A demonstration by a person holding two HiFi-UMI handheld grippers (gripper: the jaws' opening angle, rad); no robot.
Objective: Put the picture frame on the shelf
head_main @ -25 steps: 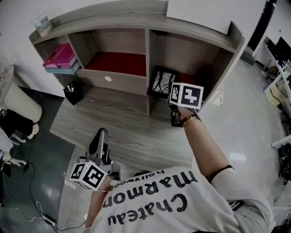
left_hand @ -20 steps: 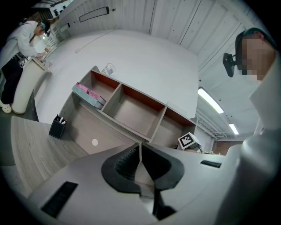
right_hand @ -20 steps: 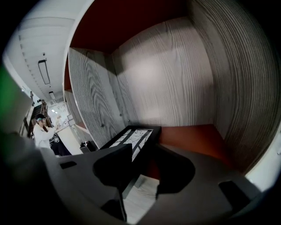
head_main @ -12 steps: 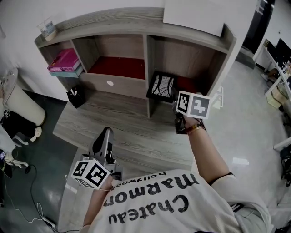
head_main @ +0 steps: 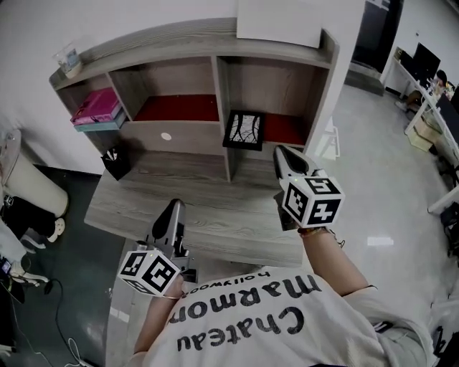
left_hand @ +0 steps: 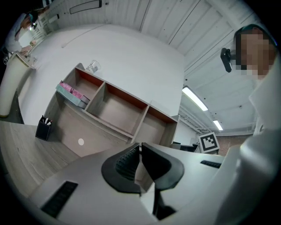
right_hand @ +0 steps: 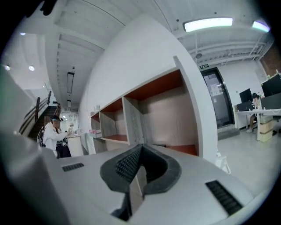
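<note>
status: picture frame [head_main: 244,130] is on the shelf [head_main: 179,32]. it sits in the right-hand compartment, on the red-lined floor, just beside the centre divider. nothing is touching it. looks upright or leaned slightly back, can't tell which from the head view.

right claw [head_main: 281,152]: clenched, jaws pressed together with nothing between them. its own view shows pad against pad and only the shelf beyond. it hangs over the surface [head_main: 215,215] in front of that compartment, clear of the frame.

left claw [head_main: 174,208]: also clenched and empty, low over the near edge of the surface, well apart from the shelf. it has no part in this step as far as i can see.

progress: i'd call the placement itself done. frame is in the compartment, free-standing, no grip on it. what's left, by my read, is only getting the right claw away without clipping the frame or the divider, plus maybe a check that the frame stays up on its own.

other stuff, untouched: pink books [head_main: 95,106] in the left compartment, cup [head_main: 69,59] on the shelf top at the left end, white board [head_main: 280,21] on the top at the right, pen holder [head_main: 115,161] on the surface at the left. middle compartment holds nothing.
</note>
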